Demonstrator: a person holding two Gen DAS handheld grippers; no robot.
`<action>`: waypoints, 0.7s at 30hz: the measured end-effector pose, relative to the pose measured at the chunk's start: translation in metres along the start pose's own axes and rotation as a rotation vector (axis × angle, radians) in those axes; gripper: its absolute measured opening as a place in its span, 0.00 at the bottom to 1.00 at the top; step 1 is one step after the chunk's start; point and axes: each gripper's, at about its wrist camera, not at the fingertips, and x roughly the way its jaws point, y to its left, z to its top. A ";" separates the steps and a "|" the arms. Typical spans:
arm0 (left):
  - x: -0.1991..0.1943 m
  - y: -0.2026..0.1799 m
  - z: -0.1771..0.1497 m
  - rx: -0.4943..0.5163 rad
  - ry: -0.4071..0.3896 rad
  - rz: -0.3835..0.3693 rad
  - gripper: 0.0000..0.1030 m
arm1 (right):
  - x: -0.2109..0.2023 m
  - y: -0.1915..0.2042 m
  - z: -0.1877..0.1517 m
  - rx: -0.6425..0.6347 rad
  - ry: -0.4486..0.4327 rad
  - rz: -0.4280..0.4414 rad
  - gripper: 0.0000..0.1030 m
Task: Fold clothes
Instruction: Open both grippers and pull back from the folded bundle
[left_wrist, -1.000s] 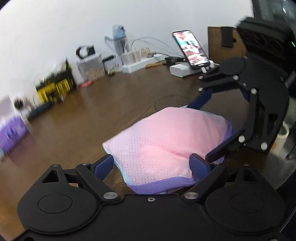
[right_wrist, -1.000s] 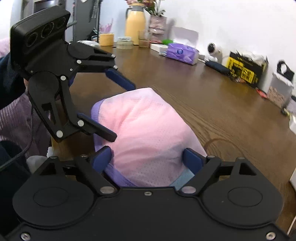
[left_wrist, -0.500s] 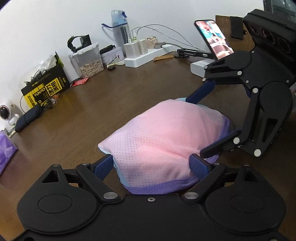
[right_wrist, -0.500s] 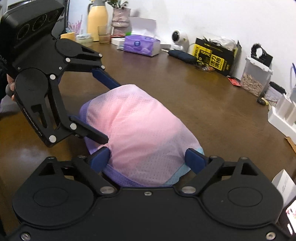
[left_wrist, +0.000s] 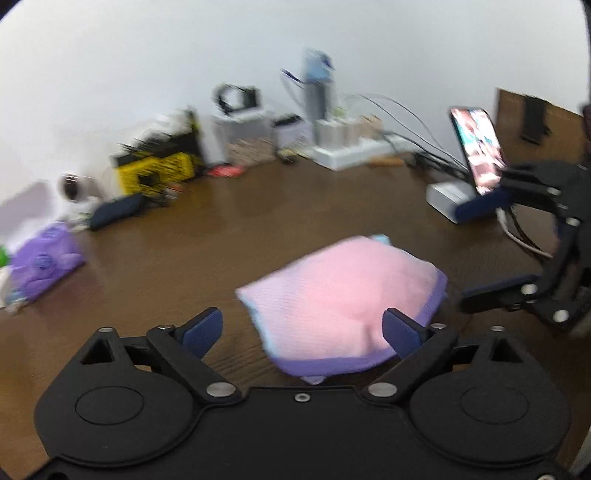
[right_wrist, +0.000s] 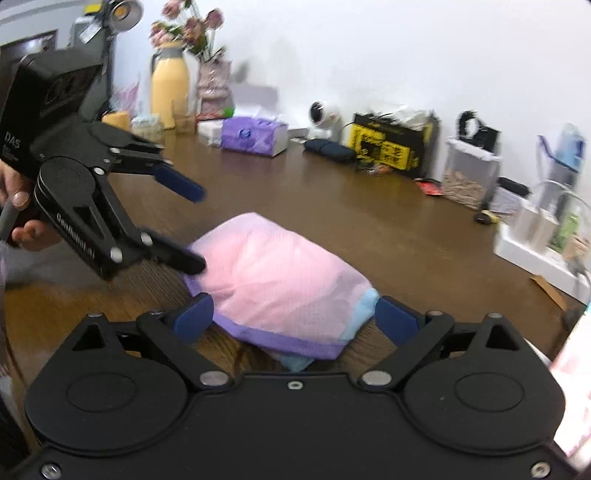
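Left wrist view: the folded pink garment is seen lying on the brown wooden table, between and just ahead of the blue pads of the left gripper. Its jaws have just been opening further and now stand spread; the pad on the picture's right overlaps the cloth's near edge, though contact cannot be settled through the blur, and the other pad stands clear over bare wood. Nothing is gripped. The right gripper is shown at the picture's right edge, likewise spread, its lower finger apart from the garment's purple-trimmed side.

In the right wrist view the same bundle is shown as a domed packet of thin perforated mesh, with a purple hem along the near side and a pale blue layer protruding beneath it. The right gripper, whose jaws have also just been opening, flanks the bundle without pinching it. The left gripper, held by a hand, is seen with its lower fingertip at the packet's far-left edge.

The fabric is judged light, soft and limp, with slippery layers liable to slide apart. A hold is best taken at the doubled purple hem, all layers being pinched together.
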 end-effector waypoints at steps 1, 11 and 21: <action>-0.004 0.003 -0.002 -0.015 -0.005 0.029 0.94 | -0.006 0.003 -0.002 0.006 -0.006 -0.027 0.94; -0.034 0.009 -0.050 -0.334 0.046 0.157 0.94 | -0.030 0.037 -0.034 0.224 0.048 -0.353 0.94; -0.038 -0.005 -0.057 -0.317 0.049 0.190 0.95 | -0.027 0.066 -0.049 0.359 0.172 -0.534 0.94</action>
